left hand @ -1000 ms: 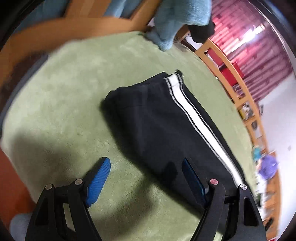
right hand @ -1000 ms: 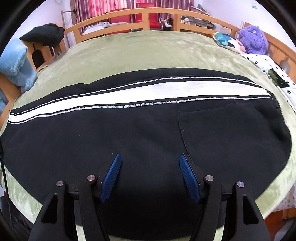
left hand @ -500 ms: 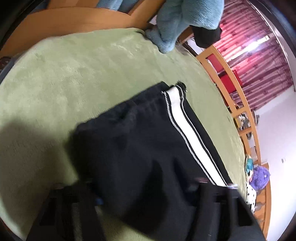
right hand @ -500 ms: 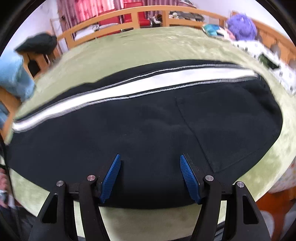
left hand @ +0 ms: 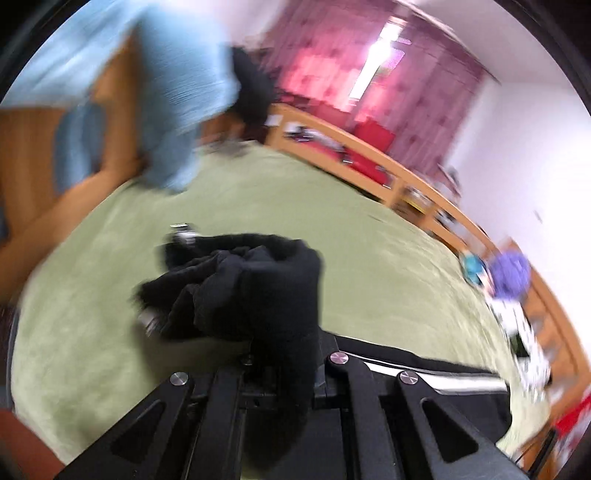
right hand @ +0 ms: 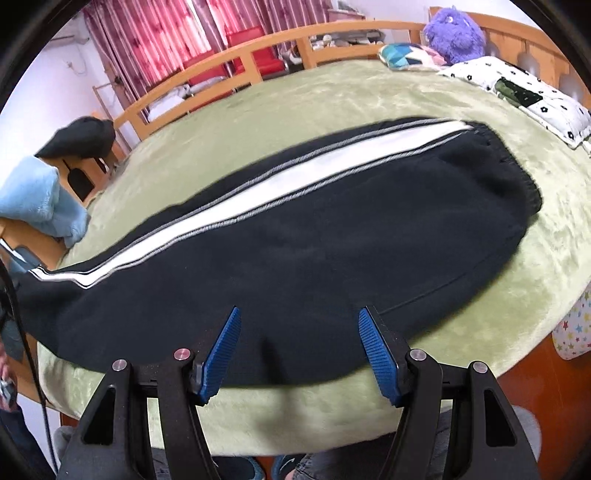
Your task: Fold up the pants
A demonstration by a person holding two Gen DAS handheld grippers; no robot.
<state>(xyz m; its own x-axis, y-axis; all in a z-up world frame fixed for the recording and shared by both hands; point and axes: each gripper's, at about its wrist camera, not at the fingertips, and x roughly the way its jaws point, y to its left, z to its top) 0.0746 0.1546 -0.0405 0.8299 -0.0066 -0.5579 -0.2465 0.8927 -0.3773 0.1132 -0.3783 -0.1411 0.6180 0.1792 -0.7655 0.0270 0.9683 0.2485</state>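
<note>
Hiding its own blue pads, the left gripper (left hand: 284,354) is clamping bunched black fleece of the track pants (right hand: 314,240), which are lying on the plush green bed (right hand: 332,103); the right gripper (right hand: 299,347) is hovering, jaws apart.

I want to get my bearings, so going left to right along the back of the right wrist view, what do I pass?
Light blue blanket → black garment on the bed rail → red chairs → patterned cushion → purple plush toy → flower-print pillow.
</note>
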